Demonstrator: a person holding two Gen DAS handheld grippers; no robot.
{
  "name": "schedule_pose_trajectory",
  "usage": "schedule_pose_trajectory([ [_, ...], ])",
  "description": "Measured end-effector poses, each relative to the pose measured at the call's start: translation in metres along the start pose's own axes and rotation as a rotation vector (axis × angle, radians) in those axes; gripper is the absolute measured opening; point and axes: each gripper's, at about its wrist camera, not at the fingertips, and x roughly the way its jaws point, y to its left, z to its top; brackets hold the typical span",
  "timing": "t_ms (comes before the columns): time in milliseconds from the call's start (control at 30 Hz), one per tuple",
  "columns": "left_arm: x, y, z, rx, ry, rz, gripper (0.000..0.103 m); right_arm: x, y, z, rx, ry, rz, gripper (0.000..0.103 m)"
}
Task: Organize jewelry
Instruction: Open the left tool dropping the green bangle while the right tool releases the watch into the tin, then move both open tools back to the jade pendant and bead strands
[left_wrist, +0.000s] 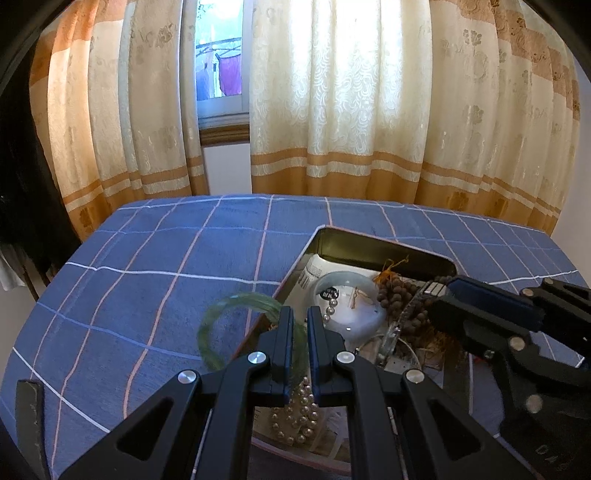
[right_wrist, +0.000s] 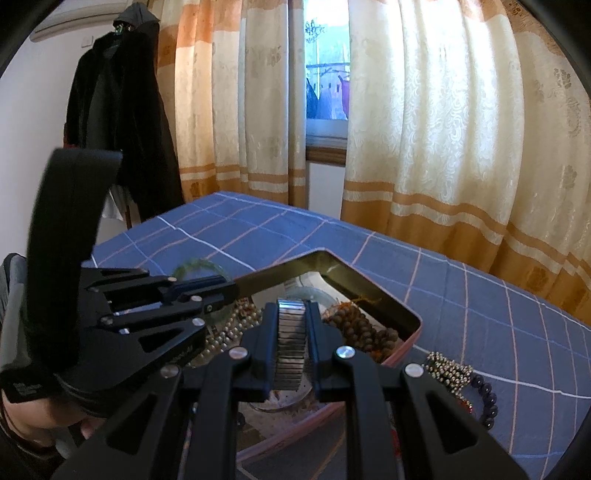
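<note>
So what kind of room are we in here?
Most likely a bedroom at home. A bed with a blue checked sheet sits under a window hung with cream and orange curtains, and a dark coat hangs by the wall.

The left gripper's (left_wrist: 300, 314) arms are covering the near part of the tin (left_wrist: 388, 245), and the string of pearls (left_wrist: 301, 410) is showing only through the gap between them; the green bangle (left_wrist: 221, 314) is blurring along its far arc, and its near side is disappearing behind the fingers; the right gripper (left_wrist: 430, 290) is hiding part of the brown beads (left_wrist: 397, 291) and is running off the right edge; in the right wrist view the metal watch strap (right_wrist: 290, 343) is dropping out of sight below the fingers, and the dark bead bracelet (right_wrist: 487, 402) is being cut off by an arm.
</note>
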Motion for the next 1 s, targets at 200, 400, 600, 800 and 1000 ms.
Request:
schedule_pose_trajectory([
  [200, 0.004, 0.001, -0.003, -0.022, 0.018, -0.038, 0.007, 0.011, -0.002, -0.005, 0.01, 0.031, -0.002, 0.018],
  [400, 0.006, 0.001, -0.004, -0.061, 0.042, -0.076, 0.023, 0.014, -0.011, -0.009, 0.044, 0.044, -0.002, 0.045],
  [600, 0.0, -0.002, -0.003, -0.08, 0.025, -0.092, 0.041, 0.005, -0.019, -0.009, 0.065, 0.025, -0.016, 0.047],
  [800, -0.001, -0.008, -0.003, -0.07, 0.028, -0.073, 0.05, 0.004, -0.029, -0.01, 0.093, 0.027, -0.029, 0.05],
  [1000, -0.002, -0.008, -0.003, -0.07, 0.029, -0.062, 0.052, 0.003, -0.031, -0.011, 0.094, 0.027, -0.029, 0.052],
])
